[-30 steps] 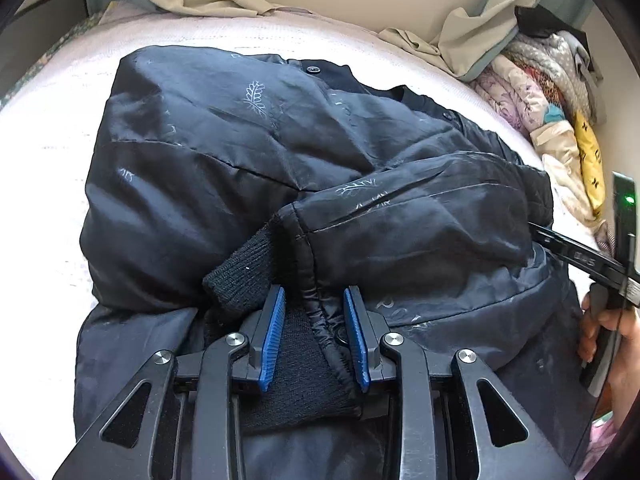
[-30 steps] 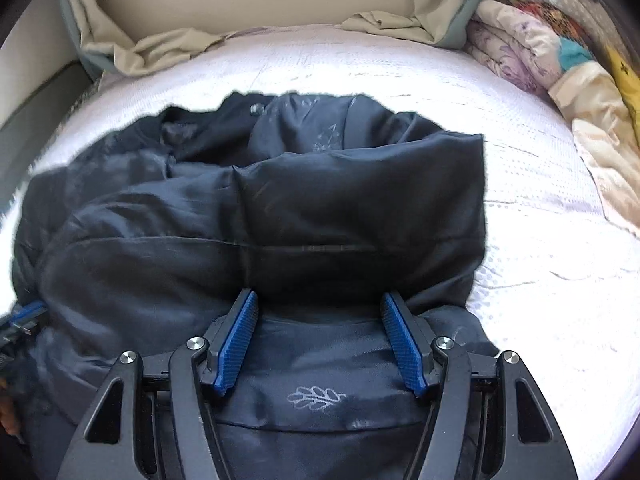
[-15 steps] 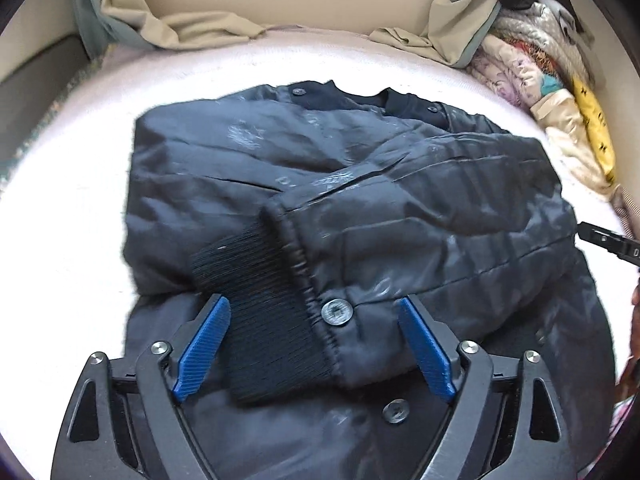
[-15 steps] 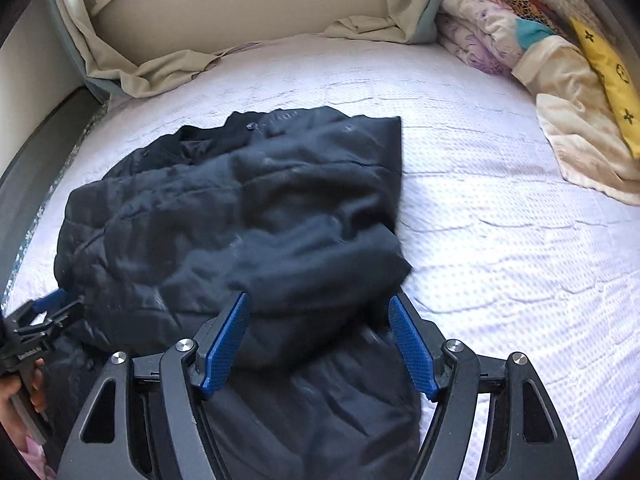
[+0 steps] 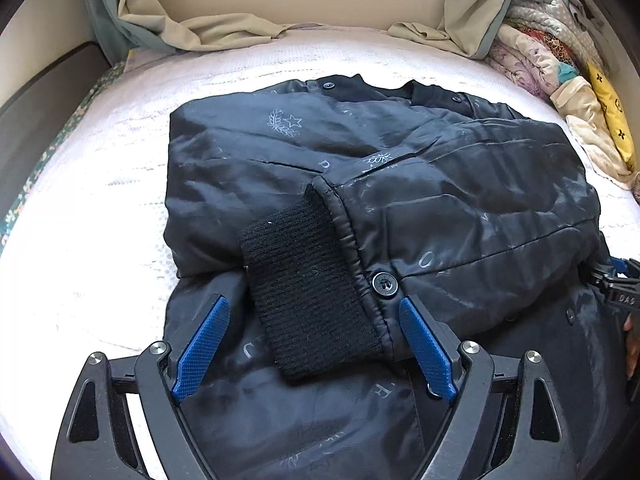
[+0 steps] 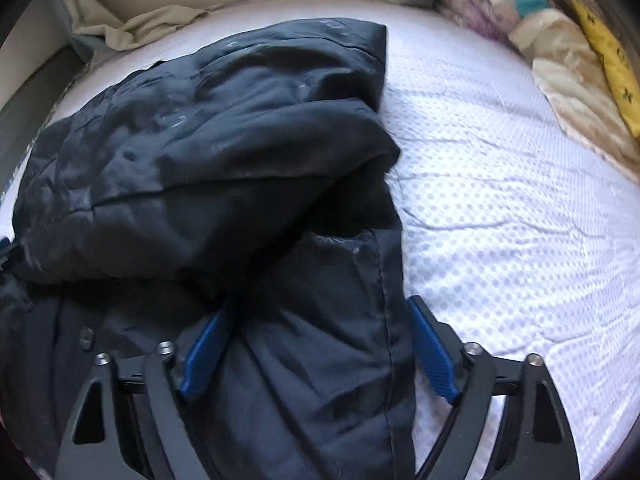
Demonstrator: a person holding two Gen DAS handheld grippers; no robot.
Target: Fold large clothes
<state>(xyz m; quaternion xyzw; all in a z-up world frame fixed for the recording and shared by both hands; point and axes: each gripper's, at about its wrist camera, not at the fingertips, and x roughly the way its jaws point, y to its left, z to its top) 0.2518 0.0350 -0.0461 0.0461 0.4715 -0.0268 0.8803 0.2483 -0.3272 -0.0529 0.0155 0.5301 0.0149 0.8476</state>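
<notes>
A dark padded jacket (image 5: 400, 200) lies folded on the white mattress (image 5: 100, 240). One sleeve is laid across its front, ending in a black knit cuff (image 5: 308, 292) beside a snap button (image 5: 385, 283). My left gripper (image 5: 311, 302) hovers open over that cuff, its blue pads clear of it on both sides. In the right wrist view the jacket (image 6: 200, 140) fills the left half. My right gripper (image 6: 316, 308) straddles the jacket's right lower edge. Its jaws are opening, with fabric lying between the pads and not pinched. The right gripper's tip (image 5: 616, 280) shows at the right border of the left wrist view.
A crumpled beige sheet (image 5: 208, 32) lies along the headboard. Colourful bedding (image 5: 560, 72) and a yellow cushion (image 5: 612, 120) are piled at the right. Bare mattress (image 6: 500, 200) stretches right of the jacket. A dark bed frame (image 5: 40, 112) runs along the left. A hand (image 5: 630, 344) shows at the right edge.
My left gripper opened, let go of the sleeve cuff and drew back; the cuff now rests on the jacket. My right gripper slid to the jacket's right edge and its jaws widened.
</notes>
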